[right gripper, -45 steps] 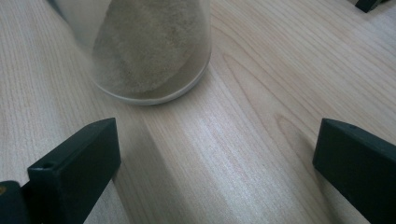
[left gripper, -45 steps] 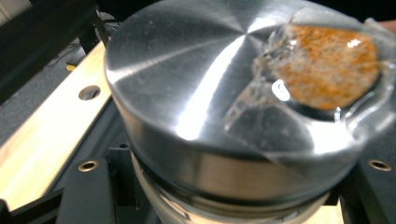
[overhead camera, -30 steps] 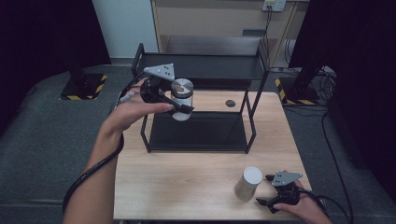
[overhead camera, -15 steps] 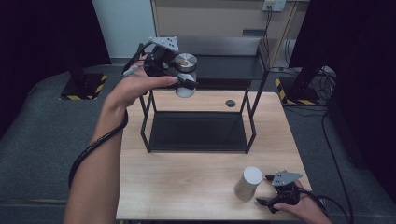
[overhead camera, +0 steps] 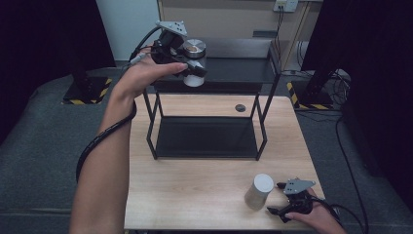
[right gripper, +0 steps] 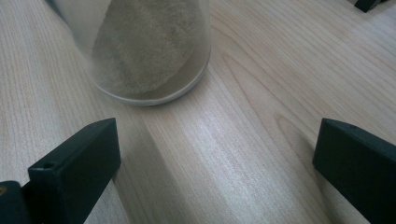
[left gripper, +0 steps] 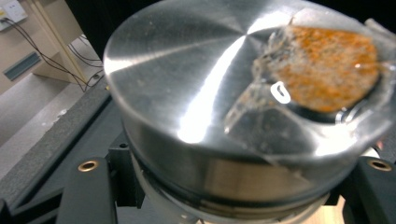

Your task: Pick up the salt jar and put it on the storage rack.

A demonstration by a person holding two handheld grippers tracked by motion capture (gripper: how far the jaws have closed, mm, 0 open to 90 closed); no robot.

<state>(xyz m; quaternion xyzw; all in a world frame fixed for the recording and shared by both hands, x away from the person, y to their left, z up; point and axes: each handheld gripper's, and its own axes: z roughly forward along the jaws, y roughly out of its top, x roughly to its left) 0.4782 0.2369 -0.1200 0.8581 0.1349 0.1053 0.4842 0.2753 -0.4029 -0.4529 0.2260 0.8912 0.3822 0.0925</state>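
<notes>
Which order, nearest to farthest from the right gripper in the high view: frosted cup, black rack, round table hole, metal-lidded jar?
1. Frosted cup, just left of the right gripper.
2. Black rack, mid-table.
3. Round table hole, behind the rack.
4. Metal-lidded jar, held high, far left.

High view overhead, facing forward-down; gripper views close-up along jaws.

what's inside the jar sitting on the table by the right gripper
The frosted jar holds a pale sandy powder heaped against its wall, blurred by the frosting. Its top is a plain pale lid, so the fill level from above stays hidden.
</notes>
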